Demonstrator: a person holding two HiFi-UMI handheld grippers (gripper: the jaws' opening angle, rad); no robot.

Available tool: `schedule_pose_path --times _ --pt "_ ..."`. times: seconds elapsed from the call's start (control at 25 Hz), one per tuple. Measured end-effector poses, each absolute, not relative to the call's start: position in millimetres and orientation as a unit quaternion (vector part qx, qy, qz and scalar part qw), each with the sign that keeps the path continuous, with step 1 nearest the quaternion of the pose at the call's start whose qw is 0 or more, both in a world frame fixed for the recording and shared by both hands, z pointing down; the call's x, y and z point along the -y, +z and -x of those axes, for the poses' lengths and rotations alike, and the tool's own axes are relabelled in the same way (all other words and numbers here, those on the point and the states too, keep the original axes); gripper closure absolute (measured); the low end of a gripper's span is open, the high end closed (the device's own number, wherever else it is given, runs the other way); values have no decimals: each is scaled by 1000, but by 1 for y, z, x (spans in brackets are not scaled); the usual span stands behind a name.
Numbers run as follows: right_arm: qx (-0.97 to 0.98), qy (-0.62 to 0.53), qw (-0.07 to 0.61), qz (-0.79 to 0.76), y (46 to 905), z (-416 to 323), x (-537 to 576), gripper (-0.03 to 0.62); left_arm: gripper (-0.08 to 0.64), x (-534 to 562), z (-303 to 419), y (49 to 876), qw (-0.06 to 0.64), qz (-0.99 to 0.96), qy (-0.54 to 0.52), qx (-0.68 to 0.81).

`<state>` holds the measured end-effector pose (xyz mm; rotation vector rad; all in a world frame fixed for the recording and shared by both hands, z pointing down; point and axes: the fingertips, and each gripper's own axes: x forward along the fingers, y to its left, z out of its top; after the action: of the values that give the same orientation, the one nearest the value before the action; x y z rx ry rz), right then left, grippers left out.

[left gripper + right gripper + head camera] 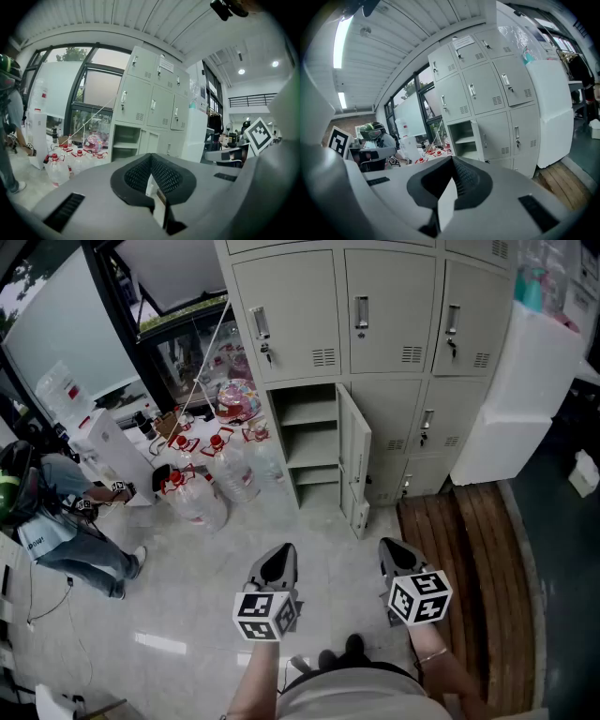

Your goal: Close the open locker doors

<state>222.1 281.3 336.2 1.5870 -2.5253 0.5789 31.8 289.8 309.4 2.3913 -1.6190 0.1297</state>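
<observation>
Both tongs were clenched on nothing, left gripper [278,562] and right gripper [397,556]. The open locker door [354,463] stuck out from the lockers' [389,310] left column, well ahead of them, near some water jugs [236,474].

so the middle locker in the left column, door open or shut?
Open. The door stands swung out from the locker front, and the shelves inside are exposed.
</observation>
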Motion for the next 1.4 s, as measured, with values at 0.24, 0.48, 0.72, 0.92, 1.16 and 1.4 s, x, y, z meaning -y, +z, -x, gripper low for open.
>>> schedule_pose_path --times 0.24,0.48,0.72,0.92,1.16,1.4 --pt "839 171 44 -515 330 -223 -275 588 540 -287 -37 313 124 -820 42 558" --pt "834 171 23 -524 325 -231 -271 588 540 -285 -43 315 126 -821 48 555" --pt "834 172 8 -524 312 -240 -256 560 540 -280 -48 307 118 -819 48 559" --pt "835 184 -7 -519 309 -247 -241 511 540 -275 -47 307 111 -814 51 568" --pt "832 203 -18 -516 310 -239 -215 476 540 -247 -33 310 119 -809 48 574" --pt "812 215 -36 -542 318 -230 -146 472 540 -176 -8 324 123 -816 49 563"
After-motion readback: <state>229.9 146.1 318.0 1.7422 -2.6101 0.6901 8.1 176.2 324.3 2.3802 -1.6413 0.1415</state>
